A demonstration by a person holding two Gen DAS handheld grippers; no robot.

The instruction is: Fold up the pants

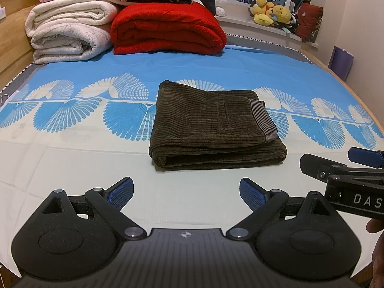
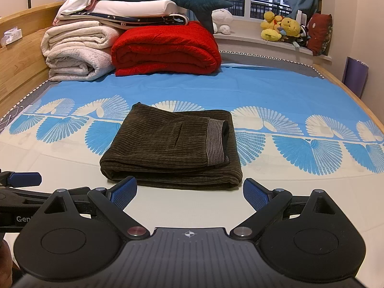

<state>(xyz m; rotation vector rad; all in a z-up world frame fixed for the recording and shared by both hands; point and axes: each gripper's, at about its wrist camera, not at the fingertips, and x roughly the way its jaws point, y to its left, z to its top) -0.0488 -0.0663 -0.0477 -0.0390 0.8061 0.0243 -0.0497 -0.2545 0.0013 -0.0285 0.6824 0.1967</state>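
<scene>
Fingers spread and empty on both the left gripper (image 1: 186,190) and right gripper (image 2: 189,193); the folded brown corduroy pants (image 1: 213,124) lie just ahead of the tips, untouched, so folding looks done. Risk as I judge it: any forward nudge snags the open top layer by the striped waistband (image 2: 216,141) and peels the stack apart. Surface is a soft blue-and-cream patterned bedsheet (image 1: 72,158), with a red blanket (image 1: 168,28), white quilts (image 2: 76,48) and windowsill plush toys (image 2: 280,28) beyond.
</scene>
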